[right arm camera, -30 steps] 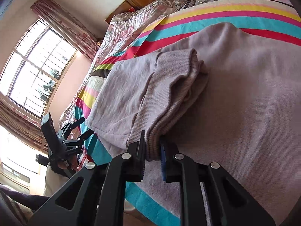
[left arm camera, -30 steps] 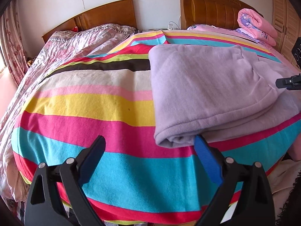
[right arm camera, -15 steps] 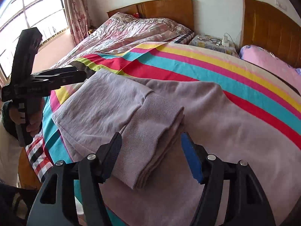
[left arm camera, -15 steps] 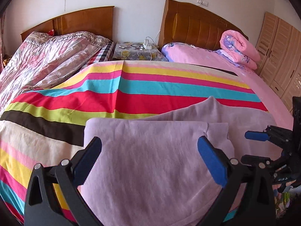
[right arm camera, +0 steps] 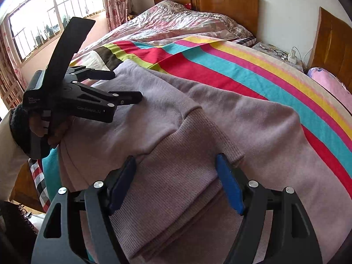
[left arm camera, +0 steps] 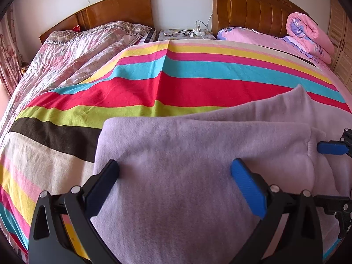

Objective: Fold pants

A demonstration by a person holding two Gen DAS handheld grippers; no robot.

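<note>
Lilac pants (left arm camera: 198,154) lie folded on a striped blanket (left arm camera: 176,77) on the bed. My left gripper (left arm camera: 175,167) hangs wide open just above the folded layer, near its left edge, with nothing pinched. In the right wrist view the pants' (right arm camera: 264,132) ribbed band (right arm camera: 187,154) lies folded over on top. My right gripper (right arm camera: 176,160) straddles that band, its jaws opening and its pads clear of the cloth. The left gripper (right arm camera: 127,85) shows there at the left, held by a hand (right arm camera: 55,132). One blue pad of the right gripper (left arm camera: 330,147) shows at the left view's right edge.
A second bed with a floral quilt (left arm camera: 77,44) lies to the left. Between the wooden headboards stands a nightstand (left arm camera: 187,34) with glasses and a charger. A rolled pink quilt (left arm camera: 308,33) sits at the back right by a wardrobe (left arm camera: 343,33). A barred window (right arm camera: 44,22) is at the left.
My right gripper let go of the ribbed band, rolled upright and spread its jaws. My left gripper moved right, from over the bare blanket to over the folded pants.
</note>
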